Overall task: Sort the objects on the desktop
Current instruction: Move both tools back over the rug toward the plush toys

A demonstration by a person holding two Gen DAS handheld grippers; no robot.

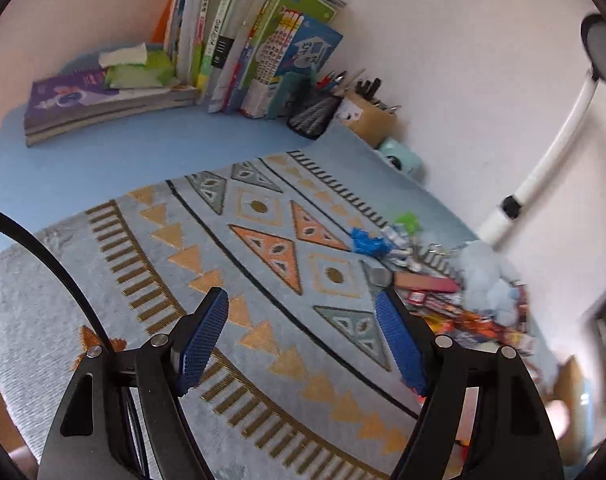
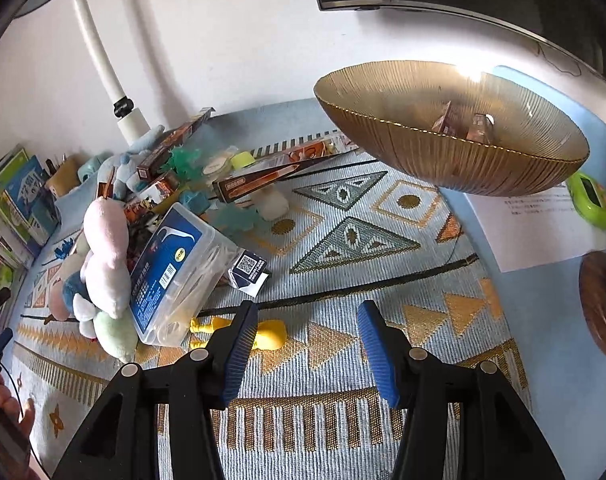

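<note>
Amber ribbed glass bowl (image 2: pixel 451 136) likely collection point; right gripper (image 2: pixel 307 344) fingers apart, empty, beside small yellow plastic figure (image 2: pixel 269 334); left gripper (image 1: pixel 303 336) agape, empty.

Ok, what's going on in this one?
A person with a gripper in each hand is sorting desk clutter on a patterned mat. Both grippers are open and hold nothing. The right gripper hangs over the mat, with a yellow toy figure by its left finger, a clear plastic box and plush toys beyond. A gold bowl already has a few small items inside. The left gripper points at bare mat.
</note>
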